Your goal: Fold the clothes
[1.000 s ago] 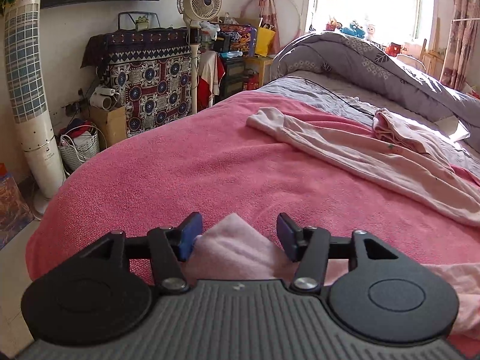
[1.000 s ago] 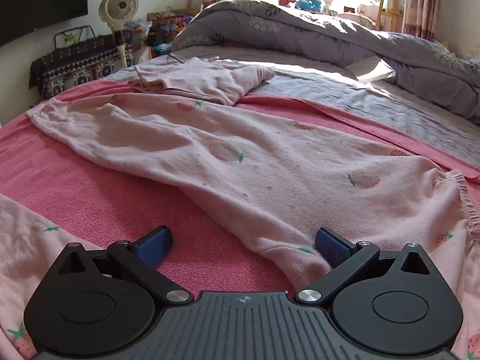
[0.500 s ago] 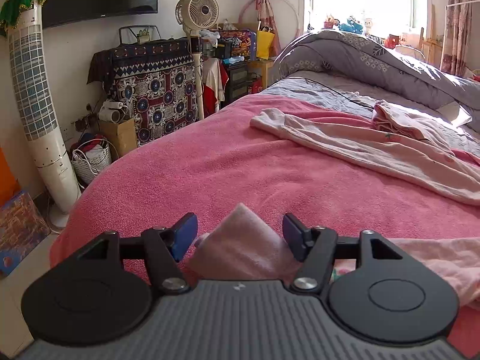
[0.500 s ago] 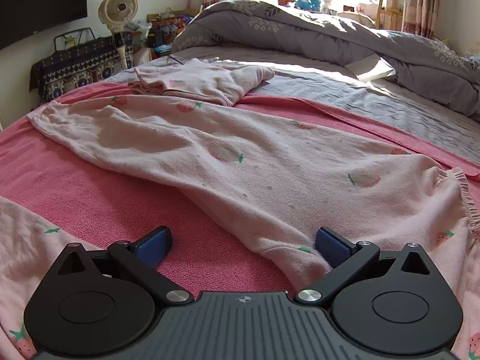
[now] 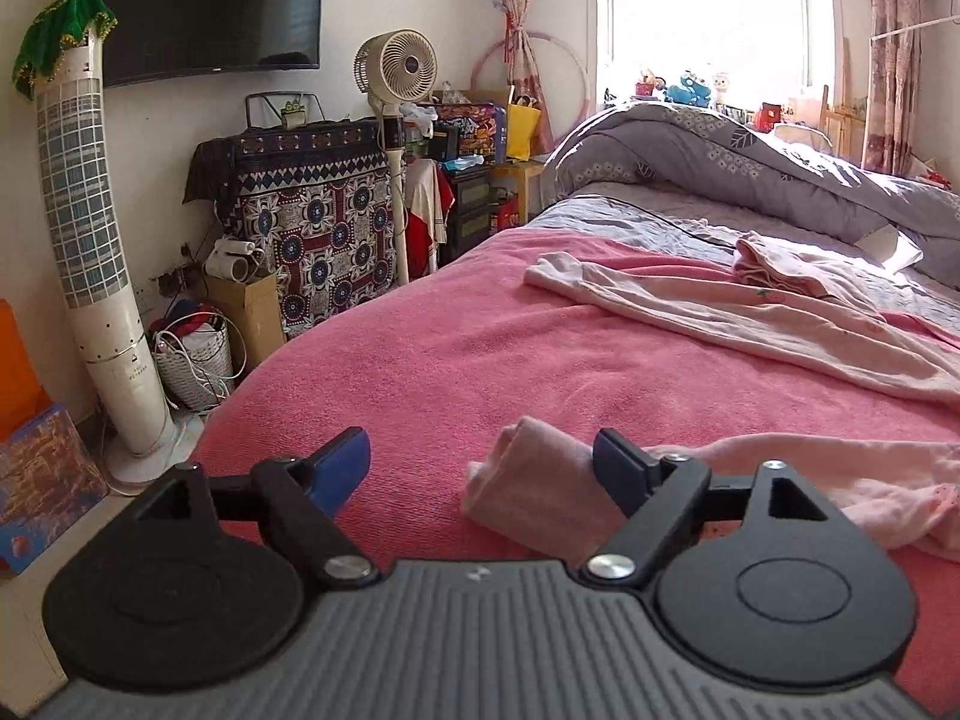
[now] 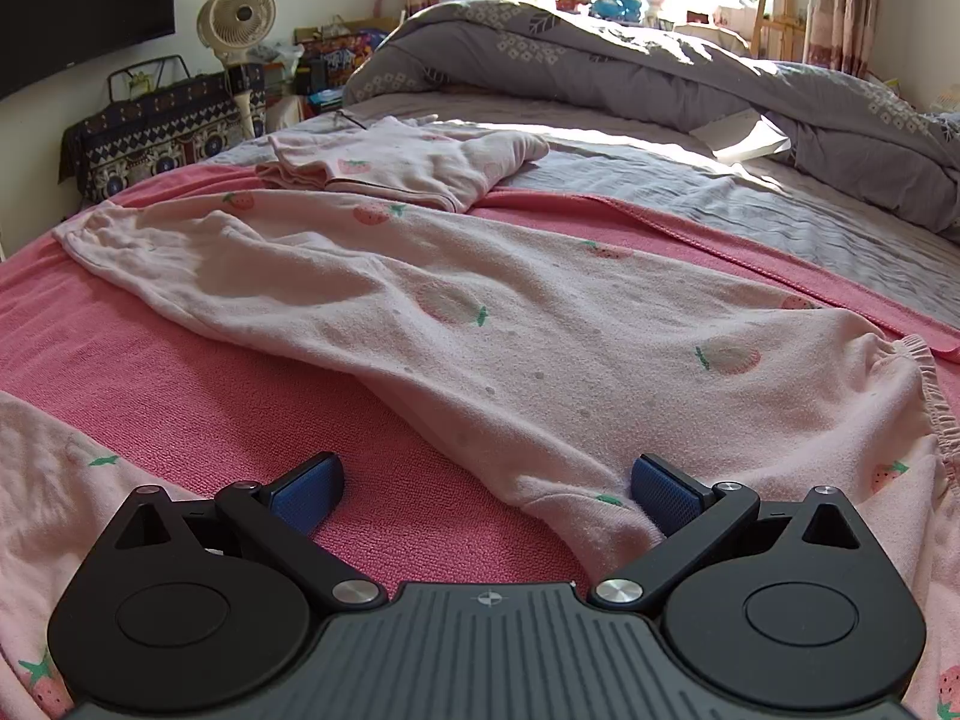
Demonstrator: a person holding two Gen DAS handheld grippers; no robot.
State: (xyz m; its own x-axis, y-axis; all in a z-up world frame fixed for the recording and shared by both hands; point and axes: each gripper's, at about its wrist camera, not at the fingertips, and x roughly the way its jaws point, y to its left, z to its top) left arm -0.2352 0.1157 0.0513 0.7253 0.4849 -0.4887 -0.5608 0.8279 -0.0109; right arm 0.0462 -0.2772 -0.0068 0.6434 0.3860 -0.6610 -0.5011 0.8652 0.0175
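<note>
Looking along my left gripper point(image 5: 480, 468), I found its jaws had just been opening and stood wide; the rolled cuff point(image 5: 534, 489) of the pink pyjama trousers point(image 5: 780, 324) lay between them, close against the right pad, while the left pad point(image 5: 342, 468) stood clear of it over bare blanket. Nothing was clamped there. That cuff belonged to the near leg, which ran off to the right along the near edge of the pink blanket point(image 5: 480, 348). Farther out, the other leg stretched across the blanket from far left toward the right, flat and a little creased.

My right gripper point(image 6: 486, 495) was also spread wide and gripped nothing. Its right pad point(image 6: 663, 495) sat just beside the crotch fold of the trousers point(image 6: 480, 324), and whether it touched the cloth I could not tell; the left pad hung over bare blanket point(image 6: 180, 372). The trousers, printed with strawberries, fanned out from there, with the gathered waistband at the right.

Beyond them, at the far edge of the blanket, lay a folded pink top point(image 6: 408, 165) of the same print, partly on the grey sheet point(image 6: 690, 192). A grey quilt point(image 6: 660, 60) was heaped along the far side, under the window. Left of the bed stood a tower fan point(image 5: 96, 252), a round fan point(image 5: 396, 66) and a patterned cloth-covered cabinet point(image 5: 318, 210).
</note>
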